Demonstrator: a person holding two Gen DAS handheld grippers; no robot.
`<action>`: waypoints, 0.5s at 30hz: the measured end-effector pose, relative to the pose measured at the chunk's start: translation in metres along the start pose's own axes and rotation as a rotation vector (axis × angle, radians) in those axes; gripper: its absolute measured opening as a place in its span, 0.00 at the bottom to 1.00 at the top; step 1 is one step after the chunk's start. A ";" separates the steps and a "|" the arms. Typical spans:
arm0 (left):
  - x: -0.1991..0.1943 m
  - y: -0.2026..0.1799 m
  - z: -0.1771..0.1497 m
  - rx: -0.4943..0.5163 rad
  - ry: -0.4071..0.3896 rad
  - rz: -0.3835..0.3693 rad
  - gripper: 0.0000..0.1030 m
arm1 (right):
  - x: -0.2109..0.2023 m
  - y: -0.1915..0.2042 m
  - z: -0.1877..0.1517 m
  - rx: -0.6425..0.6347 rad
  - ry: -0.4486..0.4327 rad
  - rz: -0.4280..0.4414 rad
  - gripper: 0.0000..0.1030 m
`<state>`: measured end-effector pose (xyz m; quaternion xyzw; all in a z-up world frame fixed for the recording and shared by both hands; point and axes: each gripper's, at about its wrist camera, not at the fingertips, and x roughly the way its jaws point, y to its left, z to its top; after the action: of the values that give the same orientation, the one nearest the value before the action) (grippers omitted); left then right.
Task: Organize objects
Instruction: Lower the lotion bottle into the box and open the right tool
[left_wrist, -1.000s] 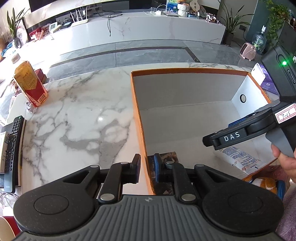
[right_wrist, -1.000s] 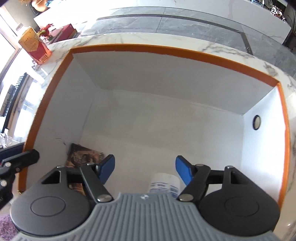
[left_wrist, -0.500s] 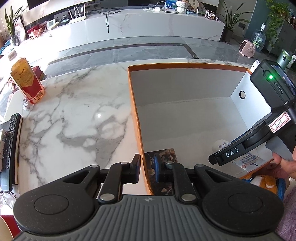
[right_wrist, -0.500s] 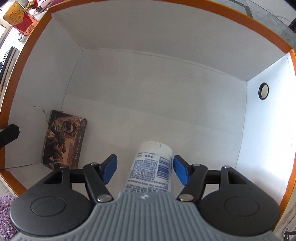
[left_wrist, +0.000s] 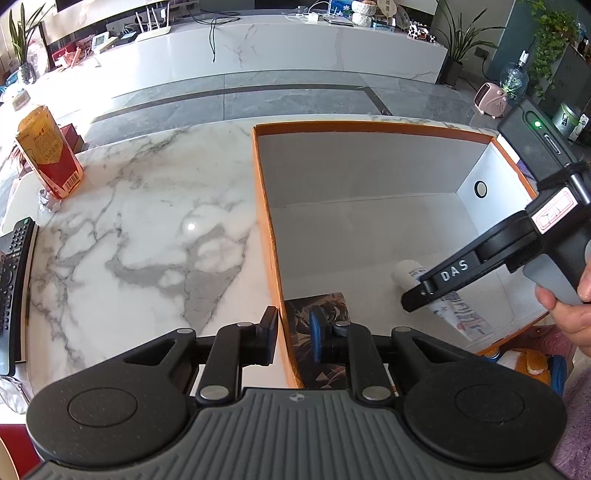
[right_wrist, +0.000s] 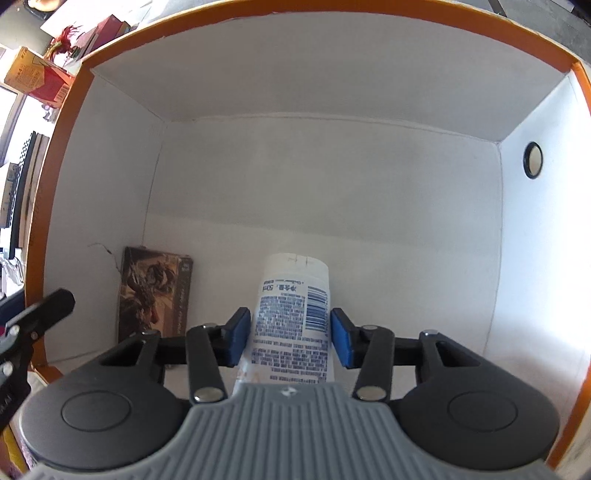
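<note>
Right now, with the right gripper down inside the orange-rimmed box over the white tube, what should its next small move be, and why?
Probably lift the right gripper straight up and out. The white tube seems to lie on the floor of the box, beside the dark card box, and the blue pads stand slightly apart from its sides, so it looks released. The left gripper straddles the box's rim.

Bright daylight came from the left; a small glare spot sat on the marble tabletop (left_wrist: 190, 226). The orange-rimmed box (left_wrist: 266, 229) had its far inner wall in shade, near floor lit. Heavy fisheye bending at edges w/ dark corners. Right view looked softer, left edge blown out.
</note>
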<state>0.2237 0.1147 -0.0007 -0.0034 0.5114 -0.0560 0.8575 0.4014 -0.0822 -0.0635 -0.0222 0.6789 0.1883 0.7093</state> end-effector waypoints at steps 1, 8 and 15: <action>0.000 0.000 0.000 -0.002 0.000 0.000 0.20 | 0.002 0.004 0.003 -0.005 -0.008 0.005 0.48; 0.000 0.001 0.002 -0.003 -0.004 -0.006 0.20 | 0.012 0.028 0.009 -0.055 -0.004 0.012 0.49; 0.002 0.004 0.003 -0.021 -0.008 -0.017 0.20 | 0.000 0.018 0.016 -0.026 -0.009 0.078 0.61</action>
<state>0.2279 0.1182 -0.0011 -0.0171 0.5087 -0.0578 0.8588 0.4115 -0.0606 -0.0578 -0.0044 0.6734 0.2247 0.7042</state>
